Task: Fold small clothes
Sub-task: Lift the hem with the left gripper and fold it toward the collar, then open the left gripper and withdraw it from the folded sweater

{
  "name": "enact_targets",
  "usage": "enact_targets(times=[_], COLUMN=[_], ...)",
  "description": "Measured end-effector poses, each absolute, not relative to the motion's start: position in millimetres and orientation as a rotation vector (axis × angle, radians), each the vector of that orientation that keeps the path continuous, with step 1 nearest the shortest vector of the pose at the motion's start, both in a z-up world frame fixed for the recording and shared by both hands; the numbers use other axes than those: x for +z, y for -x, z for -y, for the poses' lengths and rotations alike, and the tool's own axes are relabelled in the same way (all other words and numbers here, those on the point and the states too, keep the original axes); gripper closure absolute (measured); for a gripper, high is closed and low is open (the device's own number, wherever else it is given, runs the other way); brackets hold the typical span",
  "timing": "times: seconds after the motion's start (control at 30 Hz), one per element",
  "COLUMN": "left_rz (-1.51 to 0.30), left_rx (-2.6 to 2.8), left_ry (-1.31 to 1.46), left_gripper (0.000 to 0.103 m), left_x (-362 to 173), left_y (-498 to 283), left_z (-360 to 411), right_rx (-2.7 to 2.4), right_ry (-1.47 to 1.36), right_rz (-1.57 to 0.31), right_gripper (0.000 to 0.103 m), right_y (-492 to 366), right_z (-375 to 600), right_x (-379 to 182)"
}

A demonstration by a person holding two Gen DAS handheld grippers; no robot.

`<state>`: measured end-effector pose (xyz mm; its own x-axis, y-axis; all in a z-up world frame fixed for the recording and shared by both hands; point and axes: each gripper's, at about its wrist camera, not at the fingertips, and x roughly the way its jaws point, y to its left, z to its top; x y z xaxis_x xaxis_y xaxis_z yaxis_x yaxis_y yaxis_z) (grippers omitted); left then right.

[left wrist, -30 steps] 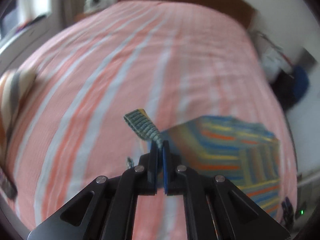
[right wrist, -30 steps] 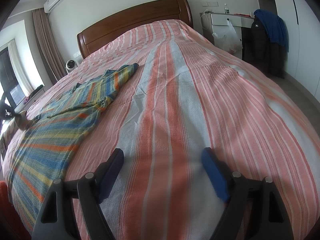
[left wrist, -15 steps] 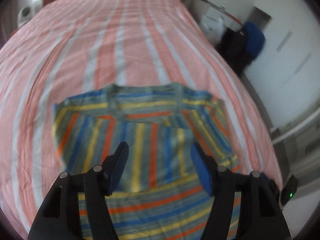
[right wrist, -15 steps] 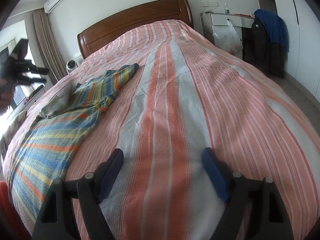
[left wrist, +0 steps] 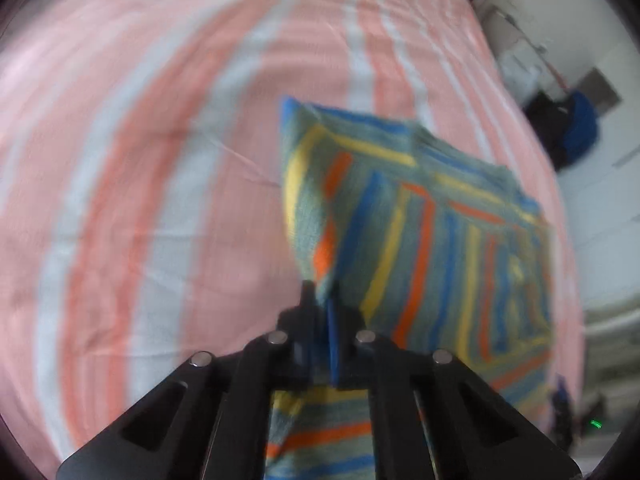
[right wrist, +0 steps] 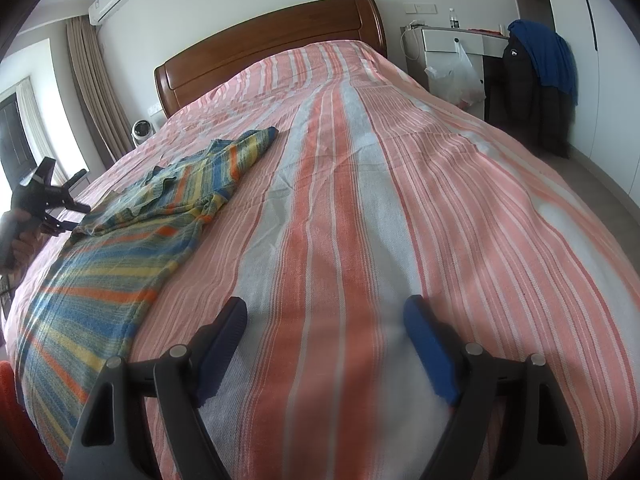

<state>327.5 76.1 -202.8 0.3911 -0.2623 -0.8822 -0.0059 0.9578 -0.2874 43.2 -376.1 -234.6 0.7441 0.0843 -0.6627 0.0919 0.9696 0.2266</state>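
A small striped shirt (right wrist: 140,240) in blue, yellow, orange and grey-green lies on the left side of the bed, its upper part folded over itself. In the left wrist view my left gripper (left wrist: 322,300) is shut on a fold of the shirt (left wrist: 440,220), and the cloth rises from the pinch in a peak. The right wrist view shows that left gripper (right wrist: 76,216) in a person's hand (right wrist: 20,236) at the shirt's left edge. My right gripper (right wrist: 326,320) stands open above the pink striped bedspread (right wrist: 400,180), to the right of the shirt, with nothing between its fingers.
A wooden headboard (right wrist: 272,52) closes the far end of the bed. To the right stand a white desk (right wrist: 452,40) with a plastic bag (right wrist: 456,76) and a chair draped in dark and blue clothes (right wrist: 540,80). A small fan (right wrist: 143,131) sits at the left.
The left gripper let go of the sleeve end, hung open above the folded shirt, then dropped and shut on a fold at its left edge. The right gripper has not moved.
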Motion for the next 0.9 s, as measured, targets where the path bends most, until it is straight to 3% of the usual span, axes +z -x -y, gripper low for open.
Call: enact_targets(times=[0.13, 0.23, 0.3, 0.37, 0.43, 0.57, 0.73, 0.9], left_rz=[-1.161, -1.137, -1.125, -1.089, -1.039, -1.130, -1.053, -0.912], left_rx=[-0.122, -0.080, -0.053, -0.048, -0.093, -0.034, 0.007, 0.058], left_ry=[0.298, 0.269, 0.287, 0.264, 0.212, 0.065, 0.105, 0.008], left_gripper=[0.100, 0.091, 0.079, 0.043, 0.027, 0.028, 0.025, 0.005], left_x=[-220, -219, -214, -202, -193, -218, -198, -165], left_y=[-324, -319, -313, -303, -294, -285, -241, -183], left_z=[-92, -90, -94, -94, -91, -91, -118, -149], right_rx=[-0.002, 0.000, 0.000, -0.001, 0.001, -0.001, -0.006, -0.006], right_ry=[-0.255, -0.257, -0.257, -0.257, -0.258, -0.256, -0.247, -0.246], right_rz=[-0.732, -0.732, -0.732, -0.733, -0.732, -0.733, -0.736, -0.737], right_gripper=[0.023, 0.023, 0.023, 0.023, 0.023, 0.023, 0.023, 0.023], right_y=[-43, -42, -42, -42, -42, -42, -42, -42], right_z=[377, 377, 377, 377, 377, 377, 376, 376], right_x=[-235, -235, -235, -235, -235, -235, -235, -235])
